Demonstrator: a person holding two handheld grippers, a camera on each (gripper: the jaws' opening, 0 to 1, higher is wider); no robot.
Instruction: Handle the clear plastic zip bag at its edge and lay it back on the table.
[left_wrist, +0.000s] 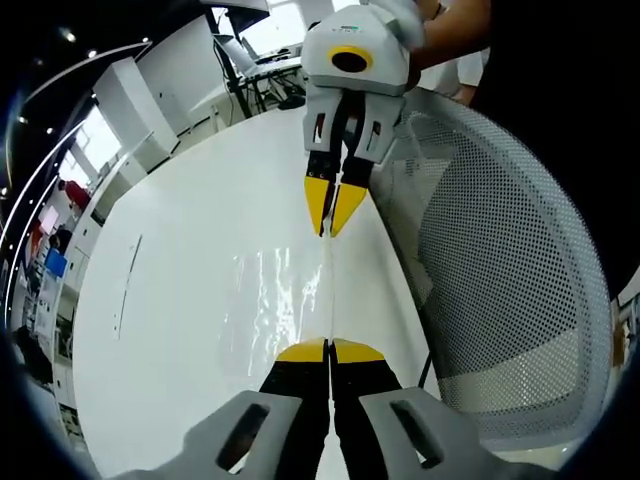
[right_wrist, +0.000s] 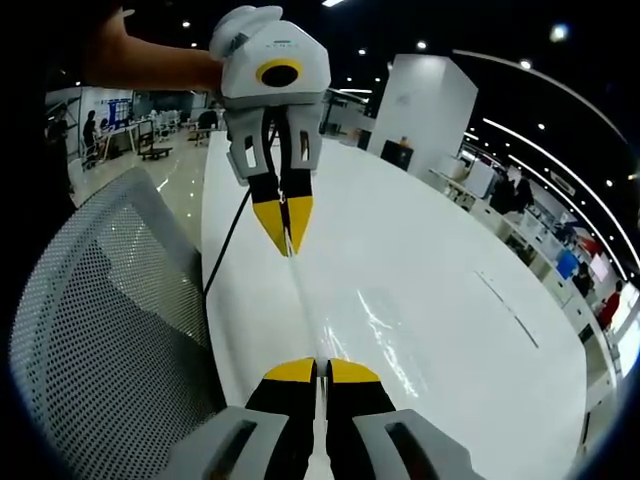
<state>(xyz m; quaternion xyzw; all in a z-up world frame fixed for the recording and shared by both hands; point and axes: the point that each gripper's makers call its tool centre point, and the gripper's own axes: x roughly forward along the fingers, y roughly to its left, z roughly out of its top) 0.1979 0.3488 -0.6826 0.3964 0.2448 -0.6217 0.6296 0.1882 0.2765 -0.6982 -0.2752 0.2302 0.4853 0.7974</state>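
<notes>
With both pairs of yellow-tipped jaws pressed together, I hold the clear plastic zip bag (left_wrist: 275, 300) stretched by its edge over the glossy white table (left_wrist: 170, 270) — left gripper (left_wrist: 330, 350) at one end, right gripper (right_wrist: 312, 368) opposite; a grey mesh chair (right_wrist: 100, 330) stands alongside, and I can read no writing.

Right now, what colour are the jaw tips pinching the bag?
Yellow on both grippers, left gripper and right gripper, clearest in the left gripper view; the bag is clear.

The left gripper view looks low along the white table (left_wrist: 180, 300) edge, close above it, facing the right gripper (left_wrist: 330, 222). The right gripper view faces back at the left gripper (right_wrist: 285, 235). Both share the table and mesh chair (right_wrist: 100, 340).
</notes>
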